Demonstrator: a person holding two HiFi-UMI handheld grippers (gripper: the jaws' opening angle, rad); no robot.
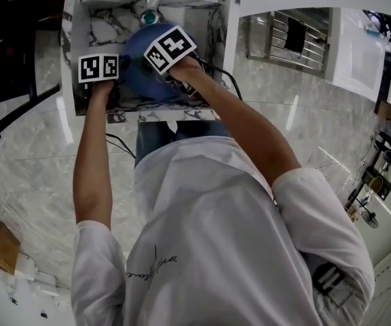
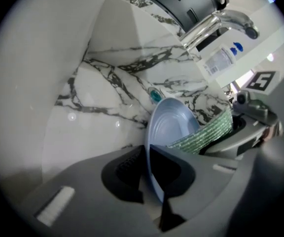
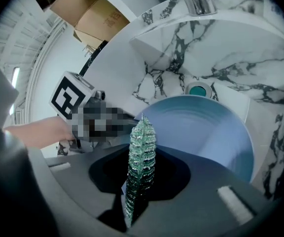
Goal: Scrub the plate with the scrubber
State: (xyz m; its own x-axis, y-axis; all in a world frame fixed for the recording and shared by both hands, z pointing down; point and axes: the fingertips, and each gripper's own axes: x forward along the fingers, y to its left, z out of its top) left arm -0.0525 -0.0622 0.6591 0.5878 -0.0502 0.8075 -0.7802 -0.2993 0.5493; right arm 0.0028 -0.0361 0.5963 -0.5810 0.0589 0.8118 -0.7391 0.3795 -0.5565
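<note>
So the left gripper (image 2: 149, 179) is clamping down on the rim of the round pale-blue plate (image 2: 171, 125) and holding it up on edge inside the white marble sink with grey veins (image 2: 107, 78). The plate is leaning back a bit, with its dished face turning toward the right gripper (image 3: 137, 194). That one is pinching the flat green glittery mesh scrubber (image 3: 141, 152). The scrubber is standing edge-on between the jaws, its long axis running straight out along them toward the plate.

The head view is showing the person in a white t-shirt (image 1: 216, 250) leaning over the sink, both arms reaching in, with glossy pale marble floor tiles (image 1: 32, 168) all around.

The left gripper view is showing the scrubber lying broadside against the lower part of the plate's face, and it looks like it's touching. The right gripper view is only giving me the thin edge, so contact isn't clear there. A round teal drain plug (image 3: 199, 89) is sitting just behind the plate. A chrome faucet (image 2: 221, 23) is hanging above, and a brown cardboard box (image 3: 92, 14) is only showing up in the right gripper view.
</note>
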